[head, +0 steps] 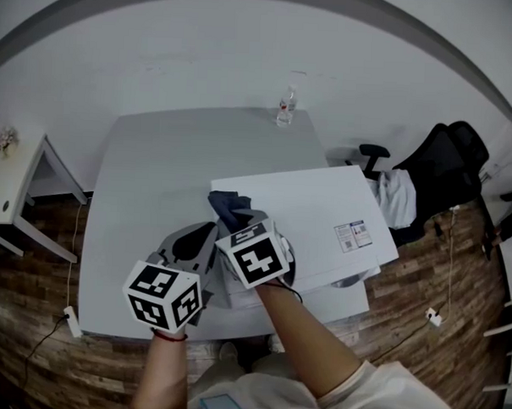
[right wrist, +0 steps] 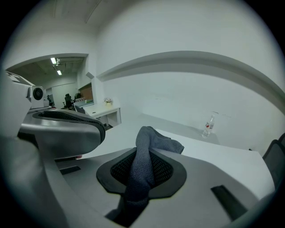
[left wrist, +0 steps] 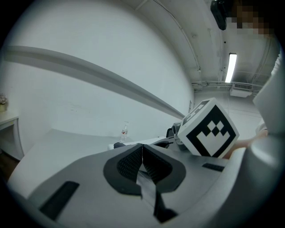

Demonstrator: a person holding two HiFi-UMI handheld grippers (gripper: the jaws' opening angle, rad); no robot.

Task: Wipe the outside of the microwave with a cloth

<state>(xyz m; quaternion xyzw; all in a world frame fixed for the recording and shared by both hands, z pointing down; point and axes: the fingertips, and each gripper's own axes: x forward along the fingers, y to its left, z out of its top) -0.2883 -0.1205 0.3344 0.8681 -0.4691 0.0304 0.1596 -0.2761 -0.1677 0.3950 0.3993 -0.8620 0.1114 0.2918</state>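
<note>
Cloth (head: 229, 207) poised at the microwave (head: 323, 215)
Right tongs (right wrist: 141, 168) clench the dark cloth at the microwave's far-left top corner, apparently to wipe its casing. Left tongs (left wrist: 142, 162), clamped shut and empty, hang just beside the microwave above the grey surface (head: 147, 186).
</note>
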